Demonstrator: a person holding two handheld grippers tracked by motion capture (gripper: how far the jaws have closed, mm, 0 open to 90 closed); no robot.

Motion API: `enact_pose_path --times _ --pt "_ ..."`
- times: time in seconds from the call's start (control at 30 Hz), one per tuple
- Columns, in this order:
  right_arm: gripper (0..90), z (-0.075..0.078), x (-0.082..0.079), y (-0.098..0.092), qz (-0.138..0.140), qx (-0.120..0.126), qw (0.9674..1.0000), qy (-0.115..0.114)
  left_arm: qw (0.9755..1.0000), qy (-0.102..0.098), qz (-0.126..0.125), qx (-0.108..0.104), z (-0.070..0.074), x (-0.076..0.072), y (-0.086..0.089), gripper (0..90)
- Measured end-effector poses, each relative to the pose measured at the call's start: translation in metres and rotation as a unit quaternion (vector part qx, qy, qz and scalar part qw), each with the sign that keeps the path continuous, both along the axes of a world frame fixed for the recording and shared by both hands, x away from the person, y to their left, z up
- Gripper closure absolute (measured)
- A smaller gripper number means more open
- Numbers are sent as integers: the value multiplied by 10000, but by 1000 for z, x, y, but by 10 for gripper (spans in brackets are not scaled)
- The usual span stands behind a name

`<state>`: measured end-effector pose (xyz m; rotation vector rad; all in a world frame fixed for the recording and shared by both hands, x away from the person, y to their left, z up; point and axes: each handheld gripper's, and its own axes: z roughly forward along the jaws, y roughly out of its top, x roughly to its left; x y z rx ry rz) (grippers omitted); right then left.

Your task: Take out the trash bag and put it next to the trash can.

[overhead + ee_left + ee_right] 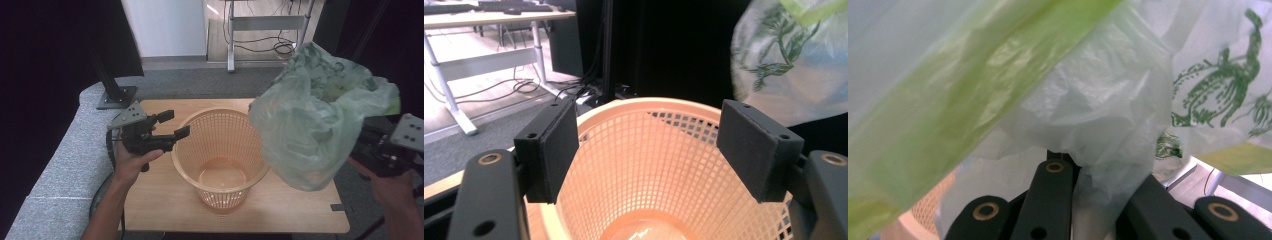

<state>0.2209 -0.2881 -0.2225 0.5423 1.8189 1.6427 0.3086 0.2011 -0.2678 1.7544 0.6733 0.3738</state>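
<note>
Orange plastic lattice forms the basket point(220, 160) standing upright near the middle of the wooden counter point(280, 212), its mouth open upward. In the high view the left gripper point(174, 125) is held in the person's left hand point(131, 162) just beside the basket's left rim, its jaws spread apart with nothing between them. The left gripper view adds what the high one cannot: looking along those two black pads point(555, 145), the basket's rim point(649, 102) and meshed inside sit between and beyond them, and the smooth bottom shows low down, with no contact between pads and rim that can be made out. On the right, a pale green see-through plastic bag point(312, 122) is held up in the air, billowed open, over the counter's right side and overlapping the basket's right rim in the high view; the right gripper point(372, 150) sits behind it, its jaws hidden there. The right gripper view fills that gap: the bag's crumpled film point(1098, 115) gathers down between the black jaws, which are clamped on it, and a dark green printed drawing point(1218, 95) shows on the plastic. A bit of the basket shows at that view's lower left. Grey carpet point(55, 170) surrounds the counter.
</note>
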Motion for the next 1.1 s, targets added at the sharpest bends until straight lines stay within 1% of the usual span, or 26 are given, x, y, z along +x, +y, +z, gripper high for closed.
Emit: enact_pose_path --times 0.1,0.13,0.17,0.2,0.23,0.27,0.3,0.33,0.4,0.5,0.57,0.6,0.63,0.67,0.77,0.83,0.87,0.9,0.93,0.97,1.0,1.03,1.07,1.1 --pt "893 -7 -4 -15 -113 33 9999 53 10000 26 37 14 -4 1 3 250" --pt "893 -7 -4 -15 -113 33 9999 53 10000 26 37 14 -4 1 3 250" --pt "893 -17 -4 -22 -187 31 9997 146 10000 26 49 12 -5 1 4 250" --pt "893 -17 -4 -22 -187 31 9997 146 10000 41 71 9 -7 1 5 250" --pt "893 -25 -3 -24 -226 33 9995 208 9999 57 87 5 -8 2 6 250" --pt "892 -43 3 -28 -278 31 9990 353 9999 90 118 12 -12 2 8 251" --pt "892 -53 6 -30 -311 39 9986 431 9998 96 148 20 -14 3 9 252" --pt "892 -53 6 -30 -311 39 9986 431 9998 96 148 20 -14 3 9 252" --pt "892 -73 13 -32 -331 114 9974 631 9997 109 200 69 -18 3 11 252" --pt "891 -105 25 -32 -354 99 9957 845 9996 104 235 94 -22 3 15 252" --pt "890 -125 33 -31 -359 155 9940 1023 9996 91 265 86 -25 3 18 252" --pt "890 -145 41 -32 -357 228 9917 1218 9995 102 293 64 -28 3 22 252" --pt "889 -154 45 -32 -380 251 9906 1290 9995 102 293 64 -28 3 22 252" --pt "889 -154 45 -32 -380 251 9906 1290 9994 110 313 67 -29 3 24 252" --pt "875 -179 54 -31 -470 243 9862 1567 9991 162 385 96 -34 4 29 252" --pt "864 -191 58 -30 -505 195 9838 1710 9990 219 388 46 -37 3 33 252" --pt "839 -198 60 -28 -481 192 9826 1785 9990 219 398 50 -37 3 34 251" --pt "801 -200 60 -27 -482 165 9823 1803 9989 222 407 53 -38 3 35 252" --pt "723 -201 60 -25 -488 124 9824 1800 9989 223 407 44 -38 3 36 251" --pt "593 -201 60 -24 -514 122 9827 1776 9989 224 409 29 -39 2 36 251" --pt "446 -201 59 -22 -564 150 9823 1780 9989 222 415 20 -39 2 37 251" --pt "345 -200 59 -21 -590 141 9810 1841 9989 212 413 12 -39 1 37 251" --pt "280 -200 58 -20 -624 123 9805 1861 9989 207 418 13 -39 1 38 251" --pt "234 -200 56 -19 -668 121 9801 1863 9989 198 422 5 -39 0 38 251"
